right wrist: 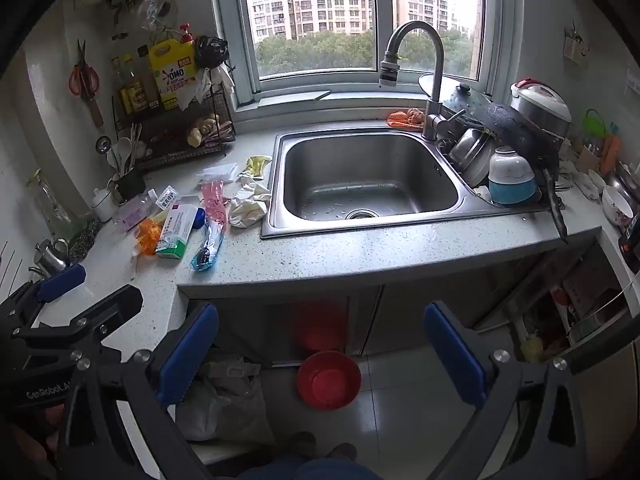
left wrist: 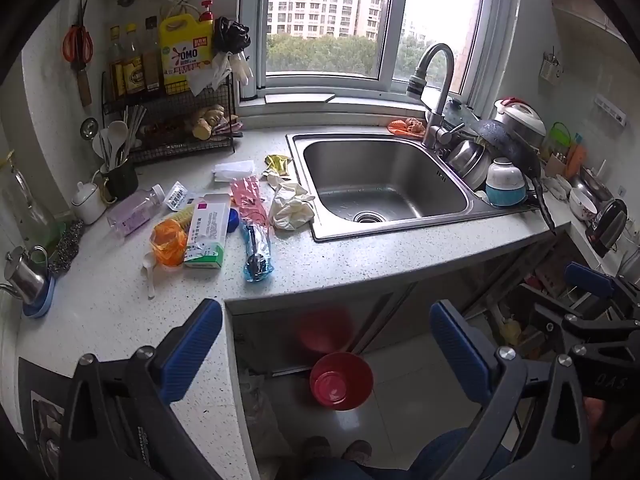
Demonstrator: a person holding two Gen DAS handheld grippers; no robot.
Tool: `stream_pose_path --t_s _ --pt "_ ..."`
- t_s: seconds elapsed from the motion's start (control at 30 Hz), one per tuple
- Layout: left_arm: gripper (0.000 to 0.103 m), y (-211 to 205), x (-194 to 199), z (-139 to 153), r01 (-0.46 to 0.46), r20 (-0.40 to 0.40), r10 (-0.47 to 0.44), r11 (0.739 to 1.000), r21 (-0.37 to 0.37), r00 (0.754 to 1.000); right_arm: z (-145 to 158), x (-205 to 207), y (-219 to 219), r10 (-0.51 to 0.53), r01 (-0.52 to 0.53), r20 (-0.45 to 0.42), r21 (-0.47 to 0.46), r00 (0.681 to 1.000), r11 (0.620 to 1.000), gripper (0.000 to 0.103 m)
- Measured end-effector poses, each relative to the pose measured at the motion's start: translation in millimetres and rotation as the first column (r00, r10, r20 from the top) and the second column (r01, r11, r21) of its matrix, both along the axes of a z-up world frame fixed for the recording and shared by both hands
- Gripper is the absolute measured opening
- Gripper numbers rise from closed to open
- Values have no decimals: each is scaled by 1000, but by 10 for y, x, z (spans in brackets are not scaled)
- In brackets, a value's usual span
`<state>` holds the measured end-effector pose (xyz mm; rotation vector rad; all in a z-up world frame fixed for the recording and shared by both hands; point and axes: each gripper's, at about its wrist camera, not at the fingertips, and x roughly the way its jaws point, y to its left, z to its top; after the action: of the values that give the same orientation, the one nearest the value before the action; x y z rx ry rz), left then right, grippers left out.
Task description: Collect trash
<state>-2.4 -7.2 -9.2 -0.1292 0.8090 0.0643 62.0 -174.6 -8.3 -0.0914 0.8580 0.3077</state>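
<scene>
Trash [left wrist: 224,224] lies strewn on the counter [left wrist: 360,264] left of the sink [left wrist: 384,184], while I hold both grippers back from the near edge, over the floor. My left gripper [left wrist: 326,344] stands with its jaws at full spread and nothing between them; my right gripper [right wrist: 322,344] is the same, wide and empty.

The litter sits packed: a green-and-white box [left wrist: 206,232], an orange wrapper [left wrist: 170,240] touching it, a blue packet [left wrist: 256,248], a pink packet [left wrist: 248,196], crumpled white gloves [left wrist: 290,206] hard against the sink's rim, and a clear bottle [left wrist: 136,210] on its side. As I judge it, the chief risk is grabbing two pieces at once, or nudging a neighbour off the near edge. The thin film may slip from the pads; the bottle may roll. A small white spoon [left wrist: 149,276] lies by the wrapper and could be swept up by mistake. A teapot [left wrist: 24,274] stands at the far left.

Speckled pale stone, the counter wraps an L-shaped corner below a window [left wrist: 332,20] facing tower blocks. Washed dishes [left wrist: 492,168] crowd the sink's right. A wire rack [left wrist: 172,120] of bottles fills the far-left corner. On the tiled floor sits a red bowl [right wrist: 328,380], and a sack [right wrist: 224,400] slumps under the counter, perhaps the bin bag; I cannot tell.
</scene>
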Motion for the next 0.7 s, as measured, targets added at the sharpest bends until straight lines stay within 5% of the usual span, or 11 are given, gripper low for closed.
stream_pose_path --t_s 0.7 --pt "103 -63 -8 -26 -8 -12 8 1000 3 1000 -13 0 -43 24 -24 -12 -1 1000 1000 103"
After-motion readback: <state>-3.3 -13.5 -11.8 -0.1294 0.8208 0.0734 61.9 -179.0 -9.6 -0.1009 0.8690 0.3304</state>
